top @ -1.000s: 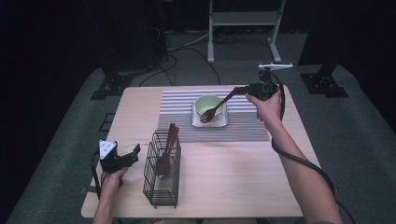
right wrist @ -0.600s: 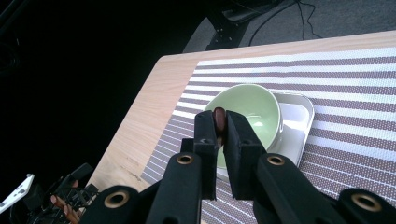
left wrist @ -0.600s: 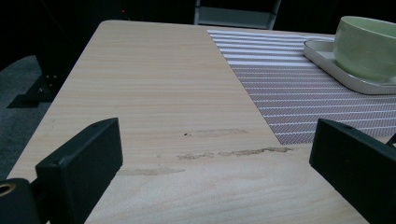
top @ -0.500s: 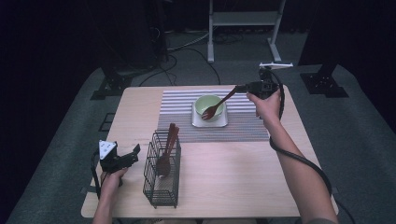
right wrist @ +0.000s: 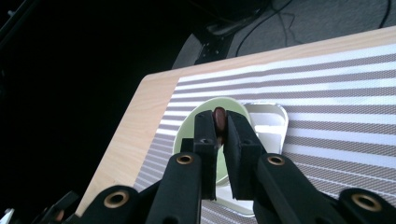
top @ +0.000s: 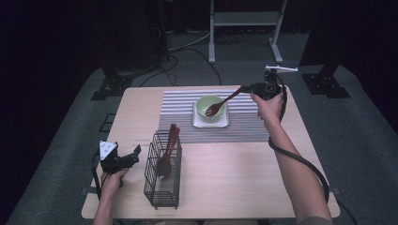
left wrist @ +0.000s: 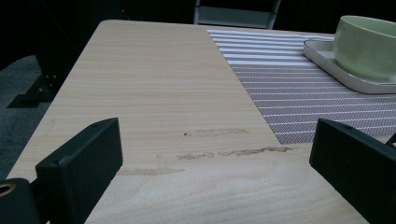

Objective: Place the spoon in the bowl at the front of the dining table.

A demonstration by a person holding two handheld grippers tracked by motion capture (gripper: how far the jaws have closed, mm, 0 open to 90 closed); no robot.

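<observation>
My right gripper (top: pixel 245 88) is shut on the handle of a brown wooden fork (top: pixel 220 104), whose head lies in a pale green bowl (top: pixel 209 107) on a white square tray (top: pixel 210 123). In the right gripper view the jaws pinch the fork (right wrist: pixel 219 116) above the green bowl (right wrist: pixel 187 133). At the table's front left my left gripper (top: pixel 133 154) stands open with nothing in it, left of a black wire basket (top: pixel 163 180) holding wooden utensils (top: pixel 168 150). In the left gripper view the open gripper (left wrist: pixel 219 163) has only bare table between its jaws; the bowl (left wrist: pixel 366 46) is at the far right.
A striped grey placemat (top: pixel 244 123) lies under the tray on the light wooden table (top: pixel 234 183). Dark stands and cables sit on the floor behind the table. The placemat (left wrist: pixel 299 93) reaches close to the left gripper.
The right gripper has lifted the fork's handle end a little and shifted slightly. The left gripper has not moved.
</observation>
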